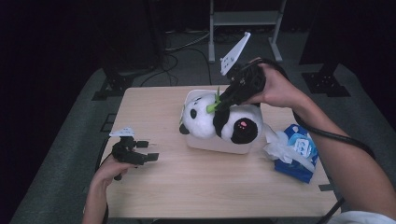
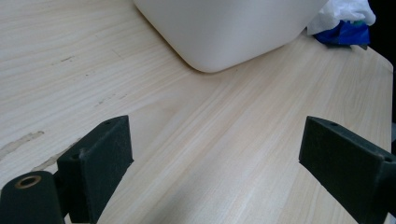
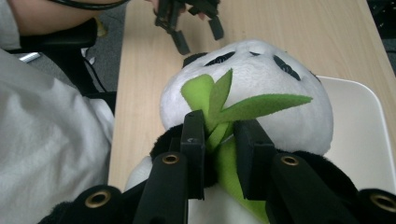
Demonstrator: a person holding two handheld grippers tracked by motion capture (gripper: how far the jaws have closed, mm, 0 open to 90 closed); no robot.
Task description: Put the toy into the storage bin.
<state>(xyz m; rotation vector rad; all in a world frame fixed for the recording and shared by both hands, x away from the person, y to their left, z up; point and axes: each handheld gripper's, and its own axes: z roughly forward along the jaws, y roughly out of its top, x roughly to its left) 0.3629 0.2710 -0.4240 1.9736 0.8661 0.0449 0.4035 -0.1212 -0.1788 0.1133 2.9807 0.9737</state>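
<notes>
A black-and-white panda plush (image 1: 219, 121) lies on a white bin (image 1: 219, 144) at the middle of the wooden table (image 1: 187, 177). It holds green felt bamboo leaves (image 3: 224, 105). My right gripper (image 1: 219, 103) reaches down from the far side and is shut on the stem of those leaves (image 1: 212, 106); in the right gripper view its jaws pinch the green stem, right gripper (image 3: 219, 128). My left gripper (image 1: 148, 150) rests open near the table's left edge, with nothing between its fingers (image 2: 100, 158). It faces the white bin (image 2: 224, 32).
A blue wet-wipes pack (image 1: 296, 154) with a white wipe pulled up lies right of the bin; it also shows as the blue pack (image 2: 345, 28). A person's white sleeve (image 3: 46, 140) fills the left side. A metal stand (image 1: 245, 18) stands beyond the table.
</notes>
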